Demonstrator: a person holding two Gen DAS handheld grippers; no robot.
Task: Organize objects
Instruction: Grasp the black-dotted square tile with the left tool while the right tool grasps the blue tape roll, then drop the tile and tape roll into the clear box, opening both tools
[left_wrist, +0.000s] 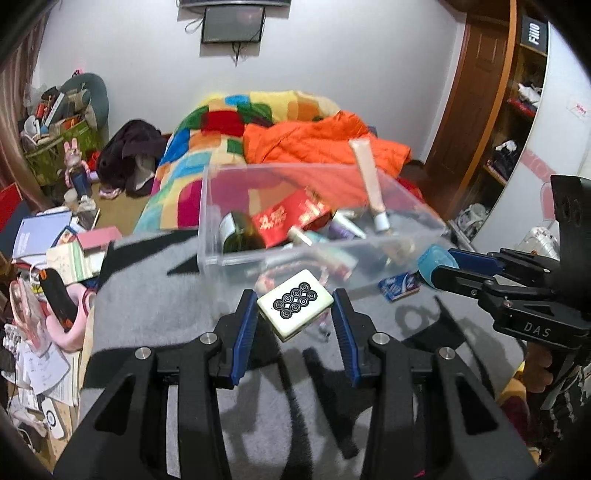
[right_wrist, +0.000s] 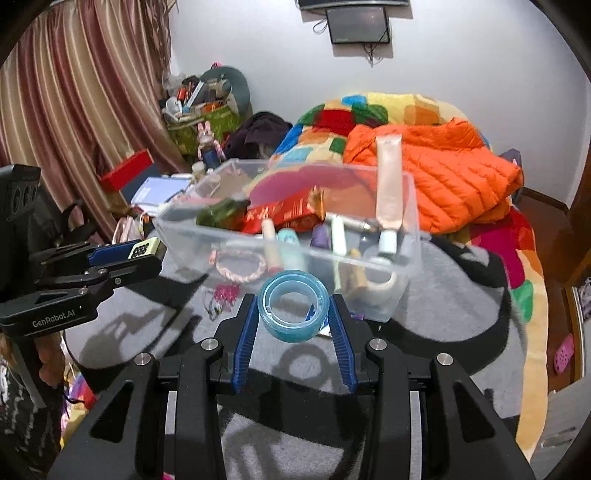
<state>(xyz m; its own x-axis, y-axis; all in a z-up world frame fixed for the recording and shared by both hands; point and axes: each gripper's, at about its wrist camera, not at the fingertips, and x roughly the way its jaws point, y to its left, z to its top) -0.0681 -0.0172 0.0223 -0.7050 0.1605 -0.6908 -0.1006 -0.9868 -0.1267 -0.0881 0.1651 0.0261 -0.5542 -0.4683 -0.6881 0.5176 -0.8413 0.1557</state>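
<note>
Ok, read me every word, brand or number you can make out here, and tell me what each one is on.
"DAS": side of the right gripper.
"GenRobot.AI": side of the left gripper.
"Fiiio": black sign atop the wardrobe.
Red packet in the clear bin: gold characters, too blurred.
Mahjong tile: circles only, no text.

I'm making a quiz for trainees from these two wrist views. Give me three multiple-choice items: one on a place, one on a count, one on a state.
1. Where is the pink tube?
A. on the grey blanket
B. leaning in the clear bin
C. in the right gripper

2. How many circles show on the mahjong tile?
A. four
B. six
C. eight

3. What is the right gripper doing?
A. holding the blue tape roll
B. open and bare
C. holding a bracelet

B: its cap rests inside.
C: two rows of four.
A: both jaws press the roll.
</note>
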